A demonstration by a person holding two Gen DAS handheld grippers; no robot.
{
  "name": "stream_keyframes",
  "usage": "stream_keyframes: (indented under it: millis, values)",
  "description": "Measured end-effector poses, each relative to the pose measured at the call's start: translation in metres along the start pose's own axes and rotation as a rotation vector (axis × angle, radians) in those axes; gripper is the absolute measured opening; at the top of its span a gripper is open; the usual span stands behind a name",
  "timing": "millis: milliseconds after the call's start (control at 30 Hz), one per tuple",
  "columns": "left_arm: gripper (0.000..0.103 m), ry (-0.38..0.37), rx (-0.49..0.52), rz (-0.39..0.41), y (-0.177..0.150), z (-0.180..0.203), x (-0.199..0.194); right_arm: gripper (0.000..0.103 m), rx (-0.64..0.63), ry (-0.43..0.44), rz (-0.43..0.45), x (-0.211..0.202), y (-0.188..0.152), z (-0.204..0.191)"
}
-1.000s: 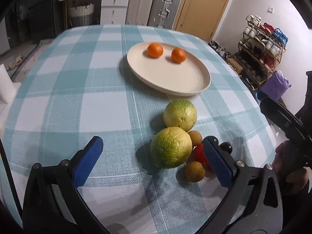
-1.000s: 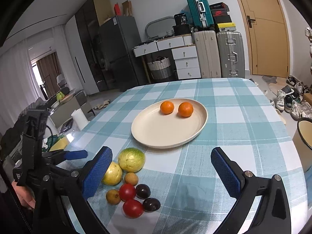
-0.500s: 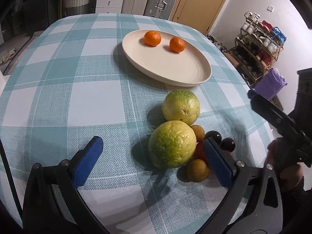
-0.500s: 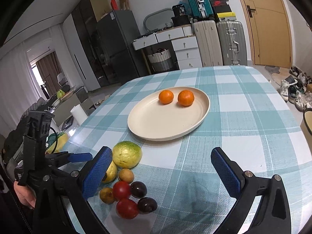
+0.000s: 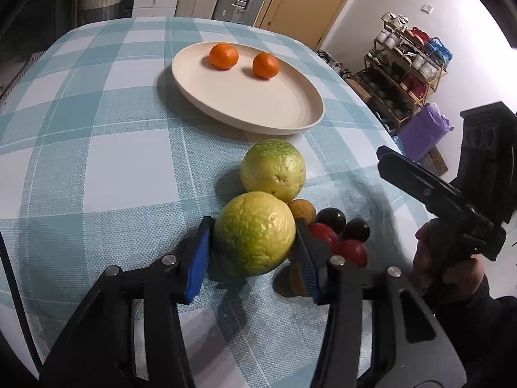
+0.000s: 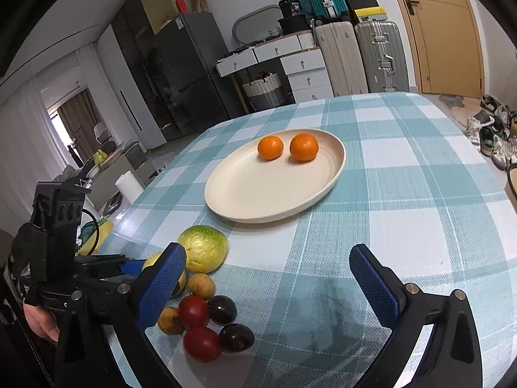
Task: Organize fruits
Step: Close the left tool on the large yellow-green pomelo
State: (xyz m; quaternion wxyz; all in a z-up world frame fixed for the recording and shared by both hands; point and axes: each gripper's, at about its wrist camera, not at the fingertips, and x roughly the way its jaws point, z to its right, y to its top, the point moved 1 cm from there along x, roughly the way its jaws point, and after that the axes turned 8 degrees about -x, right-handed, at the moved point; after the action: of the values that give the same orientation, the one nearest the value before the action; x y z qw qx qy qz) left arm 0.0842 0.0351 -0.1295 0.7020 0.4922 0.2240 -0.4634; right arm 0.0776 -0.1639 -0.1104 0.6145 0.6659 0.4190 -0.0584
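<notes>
The right gripper [image 6: 268, 281] hung with its jaws wide apart over the checked tablecloth [image 6: 404, 194], nothing between them. Two oranges [image 6: 270, 147] sat on the cream plate [image 6: 245, 203]; mixed fruit [image 6: 206, 310] clustered beside its left finger.

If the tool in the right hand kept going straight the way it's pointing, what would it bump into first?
Probably the bare checked tablecloth just ahead of the right tool; nothing lies between its wide-open fingers. The cream plate lies beyond, slightly left, though depth is hard to judge.
</notes>
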Motion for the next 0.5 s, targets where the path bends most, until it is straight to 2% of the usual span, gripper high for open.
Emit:
stream_keyframes:
  millis: [500]
  values:
    - [0.046, -0.022, -0.059, 0.037, 0.0, -0.022, -0.025, 0.103, -0.022, 0.005, -0.019, 0.003, 0.006, -0.016]
